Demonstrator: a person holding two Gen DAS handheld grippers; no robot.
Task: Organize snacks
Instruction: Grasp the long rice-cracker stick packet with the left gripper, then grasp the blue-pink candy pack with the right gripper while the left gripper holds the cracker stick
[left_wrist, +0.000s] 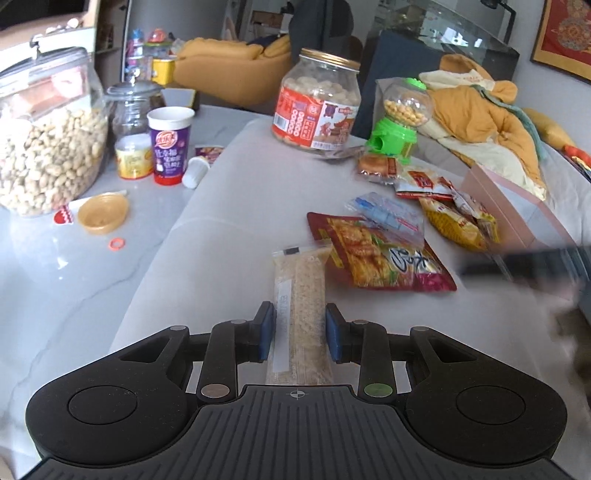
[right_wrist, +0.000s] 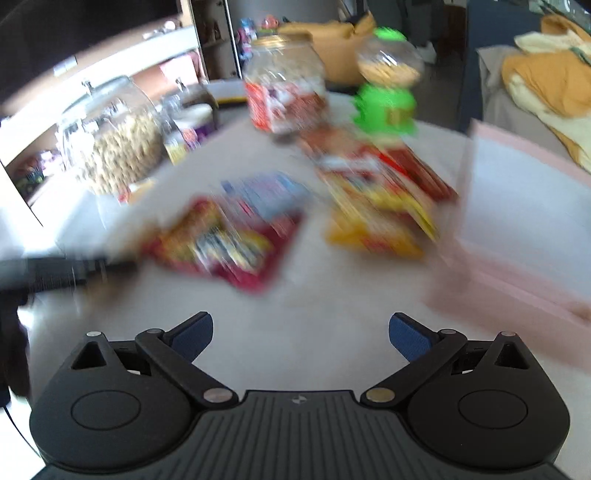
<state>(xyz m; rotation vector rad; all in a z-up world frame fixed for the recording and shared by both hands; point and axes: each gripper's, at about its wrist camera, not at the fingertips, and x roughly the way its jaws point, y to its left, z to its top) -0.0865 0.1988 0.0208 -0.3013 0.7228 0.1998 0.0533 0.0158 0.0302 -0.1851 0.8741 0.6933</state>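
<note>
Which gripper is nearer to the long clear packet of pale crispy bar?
Left. The left gripper is shut on the crispy bar packet; the right gripper is open, empty, off to the side.

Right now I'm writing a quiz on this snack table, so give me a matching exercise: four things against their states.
Things:
1. left gripper
2. right gripper
3. biscuit jar
4. gold lid

States:
A. lying upturned on the table
B. shut on the clear-wrapped cereal bar
C. standing upright, lid on
D. open, nothing between the pads

Pairs: 1-B, 2-D, 3-C, 4-A
</note>
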